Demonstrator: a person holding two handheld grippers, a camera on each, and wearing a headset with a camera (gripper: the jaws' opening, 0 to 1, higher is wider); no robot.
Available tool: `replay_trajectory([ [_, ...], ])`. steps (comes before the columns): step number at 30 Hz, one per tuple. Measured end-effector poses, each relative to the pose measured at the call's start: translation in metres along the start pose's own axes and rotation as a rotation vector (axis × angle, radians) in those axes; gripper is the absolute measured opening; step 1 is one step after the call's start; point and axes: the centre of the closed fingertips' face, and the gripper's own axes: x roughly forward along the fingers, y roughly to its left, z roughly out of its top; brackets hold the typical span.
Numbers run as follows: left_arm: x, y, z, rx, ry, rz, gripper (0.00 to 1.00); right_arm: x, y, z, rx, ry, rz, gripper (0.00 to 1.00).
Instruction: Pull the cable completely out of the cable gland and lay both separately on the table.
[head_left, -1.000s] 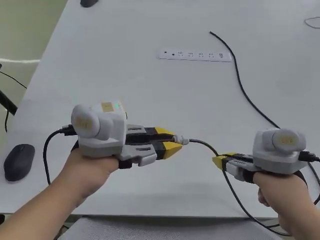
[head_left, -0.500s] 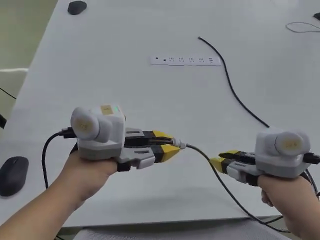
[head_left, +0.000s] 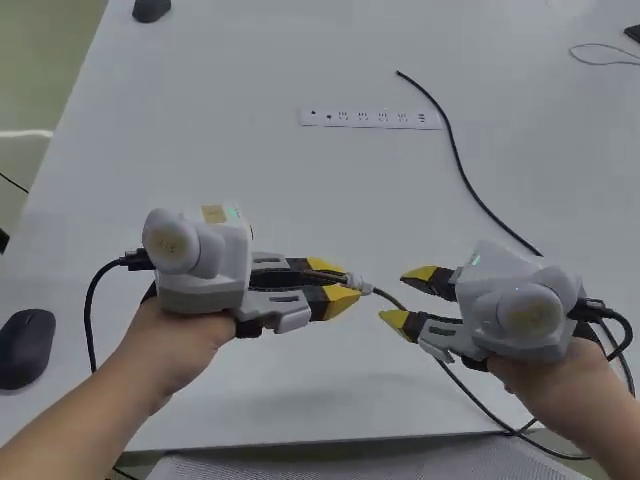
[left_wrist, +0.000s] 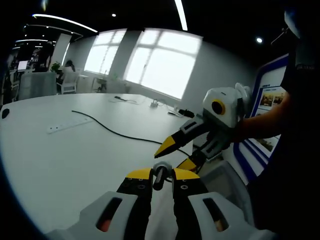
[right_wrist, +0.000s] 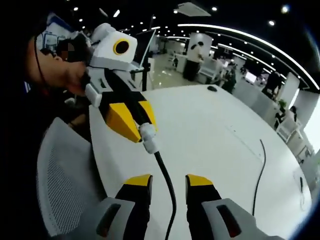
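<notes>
Above the surface (head_left: 250, 150), the left gripper (head_left: 349, 282) clamps the cable gland (right_wrist: 148, 137). The right gripper (head_left: 400, 297) holds its fingers (head_left: 420, 272) wide astride the cable (right_wrist: 166, 182); skewed closure could miss it.

Bare table (head_left: 250, 170) lay open ahead up to the power strip (head_left: 370, 118); a black cord (head_left: 465, 175) crossed the right side, a mouse (head_left: 25, 345) sat at the left edge. The cable (right_wrist: 168, 185) spanned the narrow gap between left gripper (head_left: 350, 283) and right gripper (head_left: 400, 295).

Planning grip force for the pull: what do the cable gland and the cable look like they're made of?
Cable gland: probably plastic, pale grey-white, smooth with a dull sheen. Cable: black jacket, looks like rubber or PVC, matte; it drapes in soft curves.
</notes>
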Motion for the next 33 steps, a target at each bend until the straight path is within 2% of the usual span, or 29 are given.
replay_trajectory([
  [6, -0.001, -0.001, -0.001, -0.002, 0.004, -0.005, 0.15, 0.007, 0.008, 0.012, -0.042, -0.014, 0.027, 0.18],
  [10, -0.002, -0.002, -0.001, -0.011, -0.002, -0.006, 0.15, 0.008, 0.009, 0.018, -0.039, -0.027, 0.032, 0.15],
  [12, -0.002, -0.002, -0.001, -0.01, -0.007, -0.004, 0.15, 0.009, 0.01, 0.018, -0.04, -0.022, 0.037, 0.13],
  [16, -0.002, -0.003, -0.004, -0.011, -0.004, -0.005, 0.15, 0.01, 0.015, 0.015, -0.04, -0.011, 0.055, 0.03],
  [25, -0.003, -0.003, -0.003, -0.009, -0.009, -0.007, 0.15, 0.011, 0.017, 0.015, -0.01, -0.008, 0.051, 0.0],
  [33, -0.005, -0.001, 0.001, -0.012, -0.025, -0.005, 0.15, 0.012, 0.012, 0.005, 0.018, 0.022, 0.037, 0.0],
])
